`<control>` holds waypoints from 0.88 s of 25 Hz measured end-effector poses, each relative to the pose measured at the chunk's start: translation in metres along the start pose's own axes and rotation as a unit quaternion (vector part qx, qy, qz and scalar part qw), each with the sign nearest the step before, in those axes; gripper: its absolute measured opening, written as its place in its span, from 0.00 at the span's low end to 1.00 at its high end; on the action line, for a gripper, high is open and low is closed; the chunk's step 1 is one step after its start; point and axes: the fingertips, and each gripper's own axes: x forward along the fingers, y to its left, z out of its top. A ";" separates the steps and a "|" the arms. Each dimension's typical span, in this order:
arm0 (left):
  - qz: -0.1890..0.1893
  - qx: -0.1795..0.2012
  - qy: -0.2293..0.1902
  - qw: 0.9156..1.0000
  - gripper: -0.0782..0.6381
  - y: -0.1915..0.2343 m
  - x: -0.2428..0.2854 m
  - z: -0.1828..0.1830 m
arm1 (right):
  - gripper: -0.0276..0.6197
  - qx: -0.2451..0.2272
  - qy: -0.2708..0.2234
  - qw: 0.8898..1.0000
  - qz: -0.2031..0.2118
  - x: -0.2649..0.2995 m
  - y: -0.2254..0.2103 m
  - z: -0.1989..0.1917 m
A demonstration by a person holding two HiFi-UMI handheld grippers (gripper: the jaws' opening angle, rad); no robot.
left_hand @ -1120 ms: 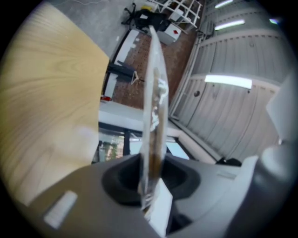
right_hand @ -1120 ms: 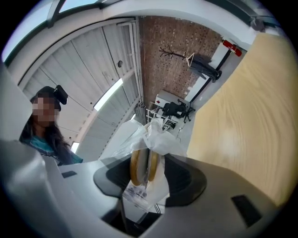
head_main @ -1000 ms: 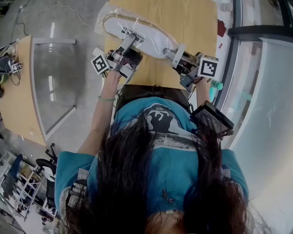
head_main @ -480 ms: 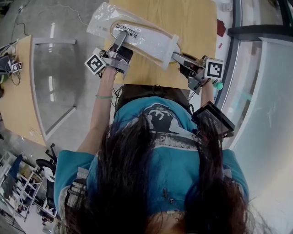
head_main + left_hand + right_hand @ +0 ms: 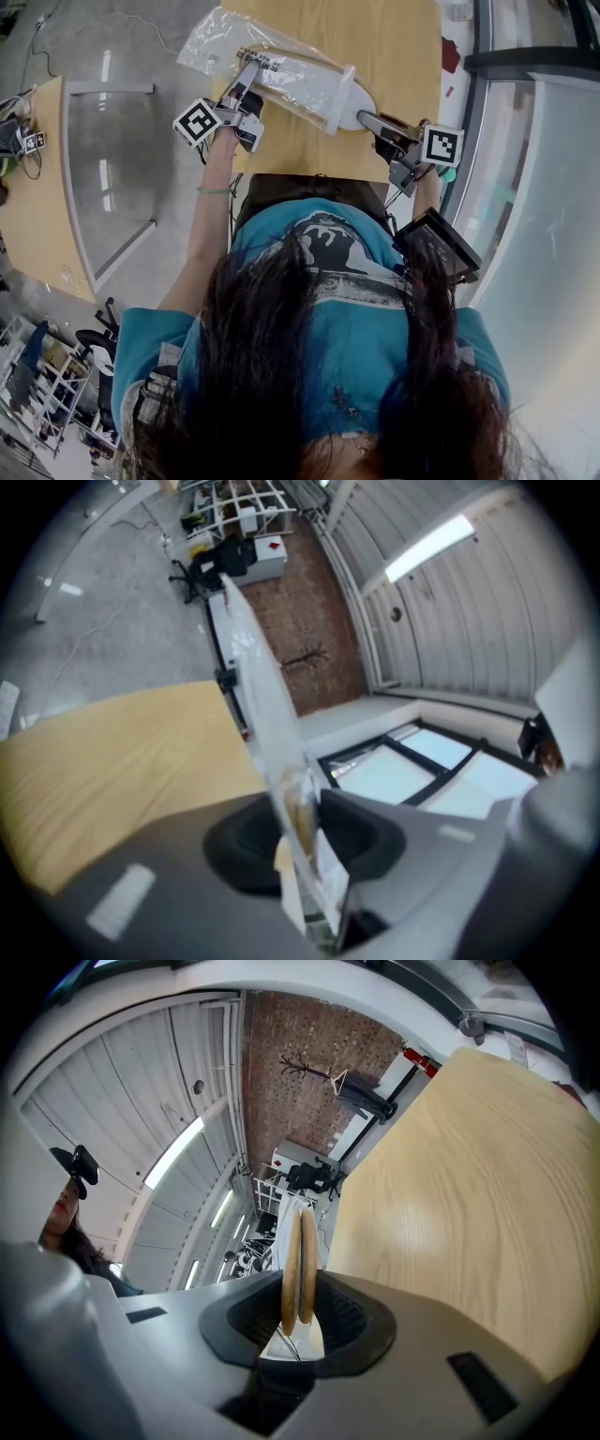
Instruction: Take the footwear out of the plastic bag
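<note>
Left tool (image 5: 250, 71) tight on plastic bag (image 5: 214, 42) edge; right tool (image 5: 362, 118), jaws just closing, tight on footwear (image 5: 349, 97).

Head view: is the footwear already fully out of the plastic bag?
No, only the white rounded end of the footwear sticks out of the plastic bag; the rest lies inside it.

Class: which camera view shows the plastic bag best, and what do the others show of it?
The head view: the whole plastic bag shows from above, footwear sticking out at one end. The left gripper view shows only its edge, pinched between the jaws. The right gripper view shows the footwear's soles edge-on, no clear bag.
</note>
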 end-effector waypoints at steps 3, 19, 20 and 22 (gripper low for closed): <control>0.036 0.020 -0.018 0.999 0.26 0.012 -0.001 0.010 | 0.19 0.001 0.000 1.000 -0.009 -0.003 -0.002 0.000; 0.240 0.267 -0.007 0.933 0.11 0.053 -0.001 0.066 | 0.18 -0.008 -0.006 0.999 -0.048 -0.026 0.000 0.004; 0.248 0.272 -0.011 0.930 0.11 0.054 -0.004 0.070 | 0.18 -0.007 -0.010 0.999 -0.049 -0.029 0.001 0.004; 0.265 0.278 -0.023 0.923 0.11 0.058 -0.009 0.076 | 0.18 -0.007 -0.017 0.998 -0.056 -0.037 0.000 0.005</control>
